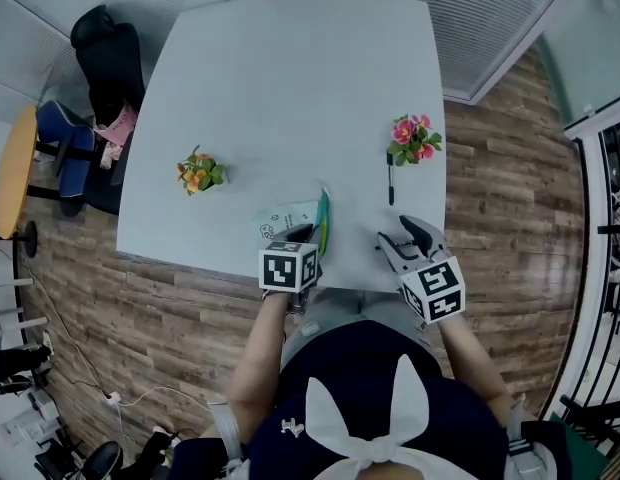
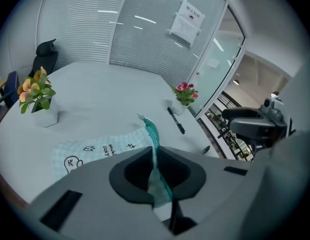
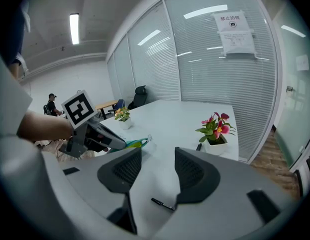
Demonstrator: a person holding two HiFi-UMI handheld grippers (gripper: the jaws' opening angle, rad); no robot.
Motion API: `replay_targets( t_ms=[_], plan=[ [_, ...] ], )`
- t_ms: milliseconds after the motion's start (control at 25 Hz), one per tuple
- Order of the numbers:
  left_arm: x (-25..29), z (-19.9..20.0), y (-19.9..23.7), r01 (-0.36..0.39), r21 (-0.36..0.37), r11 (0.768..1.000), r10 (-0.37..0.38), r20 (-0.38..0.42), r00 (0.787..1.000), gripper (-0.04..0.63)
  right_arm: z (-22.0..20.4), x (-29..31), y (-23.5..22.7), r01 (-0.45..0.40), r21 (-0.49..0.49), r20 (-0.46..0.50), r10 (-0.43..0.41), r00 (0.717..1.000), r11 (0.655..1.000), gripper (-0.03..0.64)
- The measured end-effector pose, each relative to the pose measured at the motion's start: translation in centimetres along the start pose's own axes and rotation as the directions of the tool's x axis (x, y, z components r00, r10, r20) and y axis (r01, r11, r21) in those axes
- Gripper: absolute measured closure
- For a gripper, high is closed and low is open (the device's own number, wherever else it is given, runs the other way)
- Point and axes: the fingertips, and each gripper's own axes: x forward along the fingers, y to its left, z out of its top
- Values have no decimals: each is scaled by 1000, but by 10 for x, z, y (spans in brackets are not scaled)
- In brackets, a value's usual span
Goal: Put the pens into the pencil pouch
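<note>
- Pinches the teal zip edge of the pencil pouch (image 2: 95,149) in the left gripper (image 2: 154,176), fingers narrow and pressed on the fabric.
- Pulls that zip edge up into a standing ridge, with the rest of the pouch lying flat on the surface (image 1: 290,78).
- Pale checked cloth, printed with small dark doodles and lettering, with a teal zip running along one long side.
- Sits close to the front edge of the surface, just ahead of the person and a little left of centre.
- Lying farther back and to the right: a black pen (image 1: 390,180), slim and capped, its far end just beside a pot of pink flowers (image 1: 413,138).
- Resting nearer the front edge on the right: a second pen (image 3: 162,204), short and dark, seen through the gap of the right gripper (image 3: 154,171).
- Right fingers wide apart, touching nothing, held above the surface to the right of the pouch.
- Both pens well apart from the pouch, outside it.
- Standing to the left, well clear of the pouch: a pot of orange flowers (image 1: 198,173).
- Beyond the far left corner of the surface: a black chair (image 1: 110,53).
- Behind the surface: a glass wall (image 3: 195,59) with blinds and a sheet of paper (image 3: 234,31) stuck to it.
</note>
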Motion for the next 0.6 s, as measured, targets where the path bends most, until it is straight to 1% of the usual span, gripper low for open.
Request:
replay_targets(
  t_ms=[200,600],
  plan=[
    [-23,16,4,13,-30,999,-11,66,998,557,6,1,3,-19,-11,13,19,1000,1000,413],
    [-56,39,0,-1,-37,999,6,161,987,557,12,-5,-7,-41,-32,25,42,999,999,413]
  ],
)
